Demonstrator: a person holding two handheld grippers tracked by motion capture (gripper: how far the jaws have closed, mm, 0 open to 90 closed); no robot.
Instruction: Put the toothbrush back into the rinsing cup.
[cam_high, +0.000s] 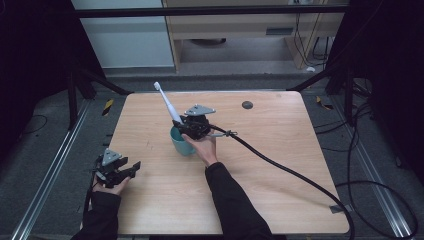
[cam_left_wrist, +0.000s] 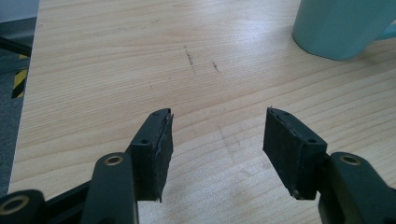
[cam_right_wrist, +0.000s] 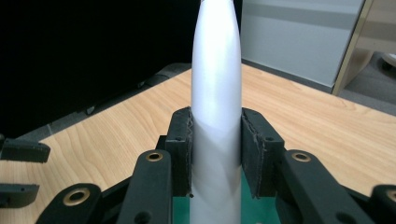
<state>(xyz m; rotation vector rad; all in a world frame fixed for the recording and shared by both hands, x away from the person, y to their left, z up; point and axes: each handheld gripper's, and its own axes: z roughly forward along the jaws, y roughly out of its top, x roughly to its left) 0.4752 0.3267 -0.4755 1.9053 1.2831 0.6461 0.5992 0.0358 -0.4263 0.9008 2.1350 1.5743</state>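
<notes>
Toothbrush (cam_right_wrist: 216, 93) clamped tight in your right gripper (cam_right_wrist: 216, 154) over the cup (cam_high: 181, 144); lower it straight, slowly. Left gripper (cam_left_wrist: 217, 149) gapes wide, empty, on the table (cam_high: 280, 165).

A light wooden table (cam_high: 280, 200) stood on grey carpet. A small dark disc (cam_high: 247, 104) lay on its top toward one o'clock, and faint scuff marks (cam_left_wrist: 189, 57) lay toward nine. Yellow-black tape (cam_high: 107, 107) marked the floor off the ten o'clock corner. Loose black cables (cam_high: 385, 190) lay on the floor at four o'clock, and a pale cabinet (cam_high: 240, 30) stood at twelve.
</notes>
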